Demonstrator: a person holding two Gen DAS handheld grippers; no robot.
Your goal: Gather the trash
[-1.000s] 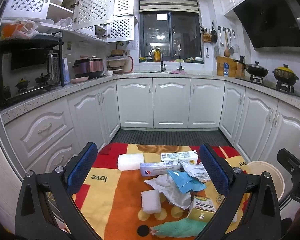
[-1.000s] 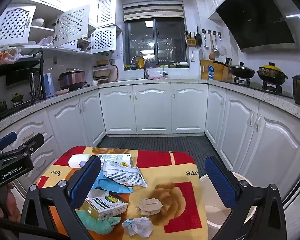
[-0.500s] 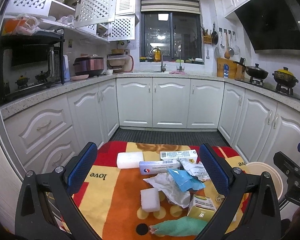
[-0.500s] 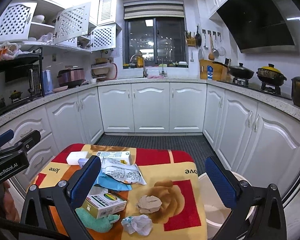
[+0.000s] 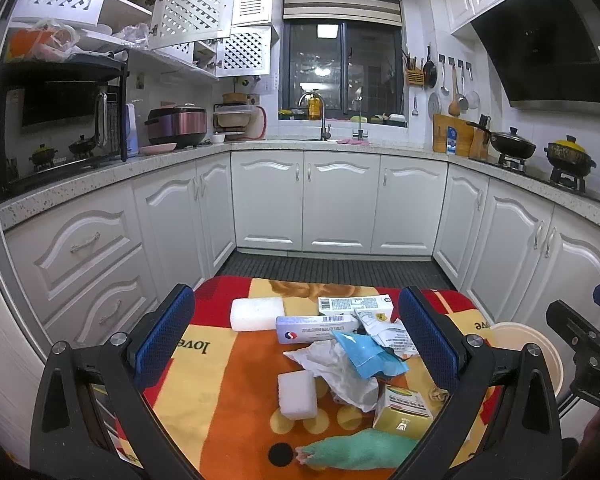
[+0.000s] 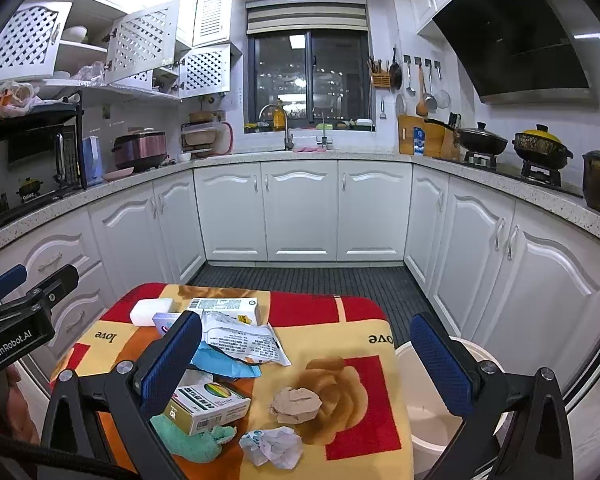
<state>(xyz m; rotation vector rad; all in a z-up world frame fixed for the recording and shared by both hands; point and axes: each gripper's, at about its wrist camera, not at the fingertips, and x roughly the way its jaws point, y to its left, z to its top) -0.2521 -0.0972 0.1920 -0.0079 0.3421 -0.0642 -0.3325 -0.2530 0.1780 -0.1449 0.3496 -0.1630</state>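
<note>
Trash lies on a small table with a red, orange and yellow cloth [image 5: 220, 364]. In the left wrist view I see two white foam blocks [image 5: 297, 395], a long pill box [image 5: 316, 329], a blue wrapper [image 5: 366, 354], crumpled white paper [image 5: 340, 376], a yellow-green box [image 5: 403, 411] and a green rag [image 5: 360, 453]. In the right wrist view a crumpled brown paper ball [image 6: 296, 399] and a white wad [image 6: 274, 446] lie near the front. My left gripper [image 5: 296, 340] and right gripper [image 6: 306, 364] are both open and empty, above the table. A cream bin [image 6: 432, 424] stands at the table's right.
White kitchen cabinets [image 5: 340, 200] surround the table on three sides, with a dark ribbed floor mat [image 6: 300, 280] beyond it. Worktops carry a microwave [image 5: 60, 120], a rice cooker [image 5: 176, 126] and pots on a hob [image 6: 540, 148].
Both views have shifted slightly, with the table contents a little lower and nearer. No object has moved and both grippers stay open.
</note>
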